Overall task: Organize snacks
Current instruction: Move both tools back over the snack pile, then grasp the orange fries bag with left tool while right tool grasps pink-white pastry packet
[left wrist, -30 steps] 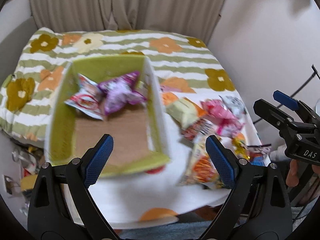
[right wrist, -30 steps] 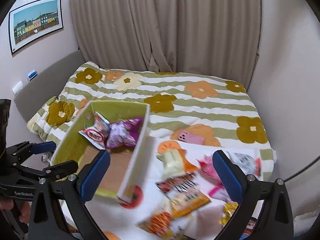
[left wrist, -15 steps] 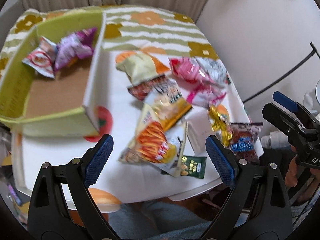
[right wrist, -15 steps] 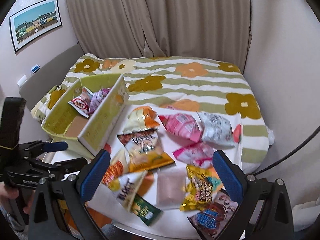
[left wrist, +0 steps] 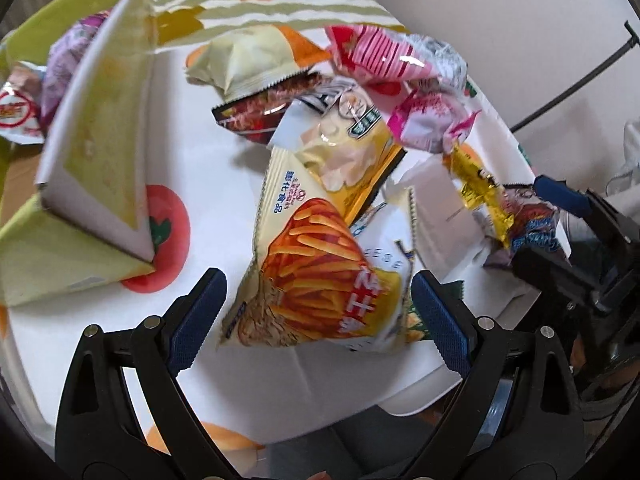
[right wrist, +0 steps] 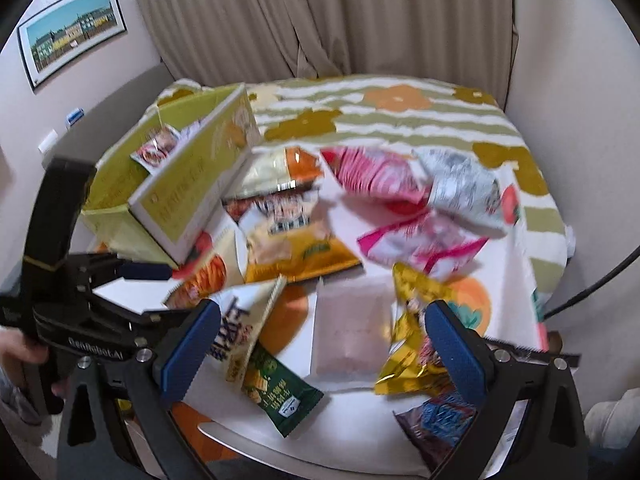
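Only 2 or 3 packets [right wrist: 157,148] are seen in the green box [right wrist: 192,184], about 10 snacks [left wrist: 320,272] are left strewn beside it on the table [left wrist: 224,184], and the left gripper [left wrist: 318,312] and right gripper [right wrist: 316,350] are held wide open, empty.

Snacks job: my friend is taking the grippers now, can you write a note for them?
Left gripper: open, empty, above the fries bag.
Right gripper: open, empty, over the clear packet and gold bag.
Box: at the table's left, with a red-and-white packet and a purple bag inside.
Done: those two packed.
Left: the rest lie loose on the table, including the pink bag, green packet and blue bag.
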Demonstrator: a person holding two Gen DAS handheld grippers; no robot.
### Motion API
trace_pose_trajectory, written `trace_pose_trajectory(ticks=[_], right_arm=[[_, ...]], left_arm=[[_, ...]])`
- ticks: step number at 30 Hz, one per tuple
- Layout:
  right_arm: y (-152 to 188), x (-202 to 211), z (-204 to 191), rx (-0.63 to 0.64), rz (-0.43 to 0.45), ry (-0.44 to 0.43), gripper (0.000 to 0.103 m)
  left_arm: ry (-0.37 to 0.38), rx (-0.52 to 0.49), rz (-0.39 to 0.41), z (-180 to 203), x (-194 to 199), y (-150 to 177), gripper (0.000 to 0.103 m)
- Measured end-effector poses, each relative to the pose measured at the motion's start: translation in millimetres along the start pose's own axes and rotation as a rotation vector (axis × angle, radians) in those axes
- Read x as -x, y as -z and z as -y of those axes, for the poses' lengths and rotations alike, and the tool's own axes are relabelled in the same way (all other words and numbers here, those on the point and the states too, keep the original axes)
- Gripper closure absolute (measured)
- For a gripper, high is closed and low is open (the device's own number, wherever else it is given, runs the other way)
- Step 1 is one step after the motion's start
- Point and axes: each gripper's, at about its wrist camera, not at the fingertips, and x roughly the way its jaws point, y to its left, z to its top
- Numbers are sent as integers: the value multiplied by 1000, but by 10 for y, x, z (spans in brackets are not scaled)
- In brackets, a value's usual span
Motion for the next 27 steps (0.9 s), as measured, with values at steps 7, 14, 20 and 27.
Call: trace_pose_trajectory(ticks=[7, 14, 20, 27], right_arm=[[141, -251, -20, -17, -55, 4, 2], [149, -448, 12, -32, -105, 8, 12], [131, -613, 60, -29, -130, 30, 12], [88, -785, 69, -5, -164, 61, 16]], left_arm=[[73, -41, -48, -24, -201, -29, 10], [102, -82, -74, 16, -329, -39, 15], [104, -111, -68, 5, -319, -11, 24], [103, -105, -61, 11, -276, 28, 31]])
